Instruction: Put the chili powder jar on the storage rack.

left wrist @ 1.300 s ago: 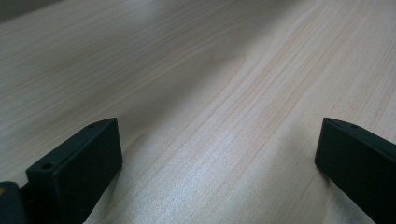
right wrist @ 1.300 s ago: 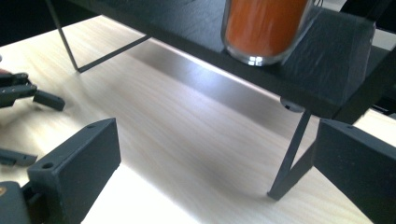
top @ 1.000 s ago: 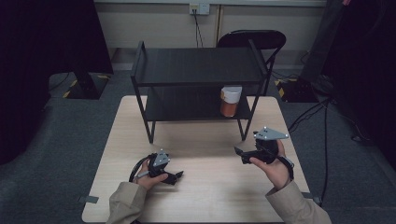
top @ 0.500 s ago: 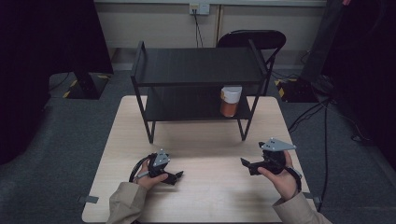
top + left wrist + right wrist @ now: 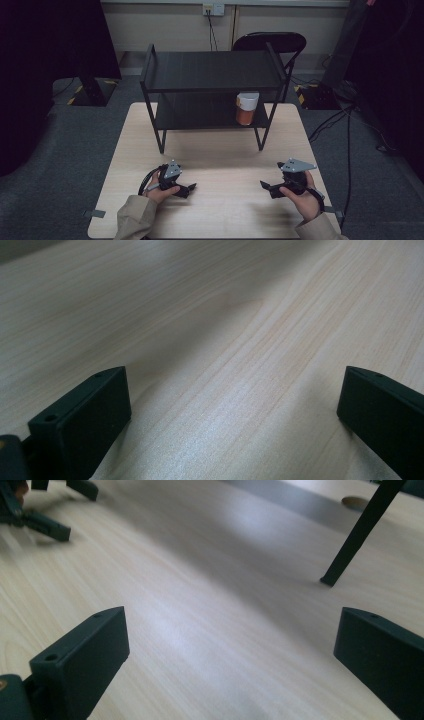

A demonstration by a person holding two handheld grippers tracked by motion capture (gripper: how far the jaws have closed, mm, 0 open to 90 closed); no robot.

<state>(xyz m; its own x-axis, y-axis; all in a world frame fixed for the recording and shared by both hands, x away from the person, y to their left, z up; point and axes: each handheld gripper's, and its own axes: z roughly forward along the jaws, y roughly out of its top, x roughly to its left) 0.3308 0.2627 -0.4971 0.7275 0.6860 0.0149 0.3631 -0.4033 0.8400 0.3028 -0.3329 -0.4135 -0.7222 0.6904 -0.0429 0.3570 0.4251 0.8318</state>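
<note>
Pale wooden desk (image 5: 220, 175) carries a black rack (image 5: 212, 70); the orange jar (image 5: 246, 109) sits on its lower shelf. Both grippers rest low, fingers apart, empty. Right gripper (image 5: 267, 186) should rise, then approach level under the top shelf.

We judge this a lab recording bay: a pale wooden table (image 5: 220, 150) on grey carpet (image 5: 75, 150), black curtains (image 5: 45, 45), loose floor cables (image 5: 345, 125), a wall socket (image 5: 213, 9).

The counter (image 5: 215, 170) is pale wood with fine straight grain, and the rack (image 5: 212, 70) on it is matte black. On the rack's lower shelf, the jar (image 5: 246, 108) is orange below a white lid. Both grippers' fingers (image 5: 82, 415) are black, their top plates grey.
</note>
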